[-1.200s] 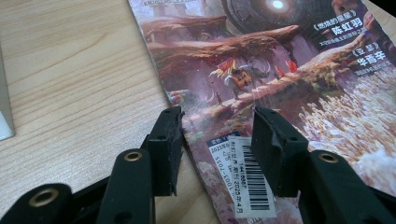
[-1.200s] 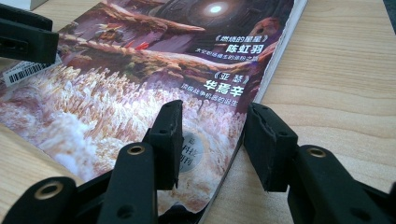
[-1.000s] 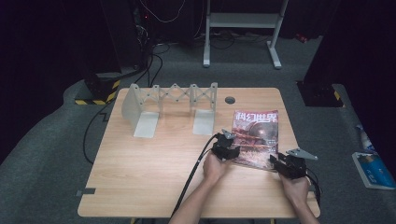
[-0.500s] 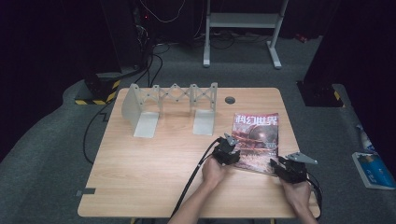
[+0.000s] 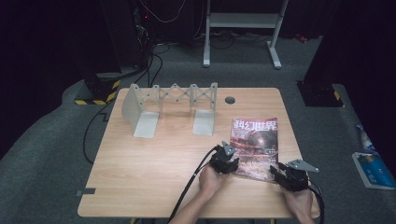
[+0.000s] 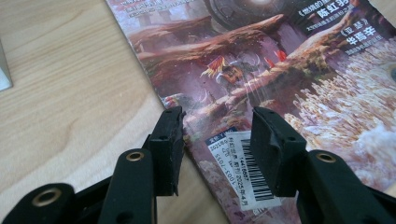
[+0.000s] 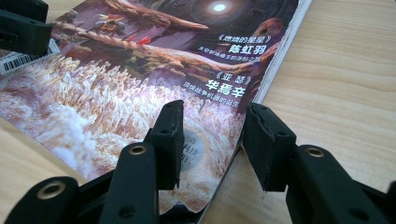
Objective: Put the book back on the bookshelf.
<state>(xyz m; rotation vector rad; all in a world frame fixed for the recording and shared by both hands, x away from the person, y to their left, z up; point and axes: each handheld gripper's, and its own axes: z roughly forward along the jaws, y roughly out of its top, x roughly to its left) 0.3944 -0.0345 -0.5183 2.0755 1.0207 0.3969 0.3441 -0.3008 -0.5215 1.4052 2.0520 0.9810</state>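
Observation:
A magazine (image 5: pixel 256 140) with a red and purple illustrated cover lies flat on the right part of the wooden table (image 5: pixel 154 168). My left gripper (image 5: pixel 232 156) is at its near left corner. In the left gripper view its jaws (image 6: pixel 217 126) stand open astride the magazine (image 6: pixel 280 60) edge, beside the white barcode label (image 6: pixel 243 163). My right gripper (image 5: pixel 276 170) is at the near right corner. Its open jaws (image 7: pixel 212 121) straddle the right edge of the magazine (image 7: pixel 163 56), and neither pad presses on it. A jaw of the left gripper (image 7: pixel 18 28) shows at the upper left of the right gripper view.
A grey folding rack (image 5: pixel 173 95) with two upright end plates stands at the back left of the table. A round cable hole (image 5: pixel 229 100) sits behind the magazine. Black cables (image 5: pixel 191 186) trail off the near edge. A blue and white item (image 5: pixel 373 170) lies on the floor at right.
Both hands have drawn back toward the near edge of the table. The magazine seems to have slid a little the same way with them.

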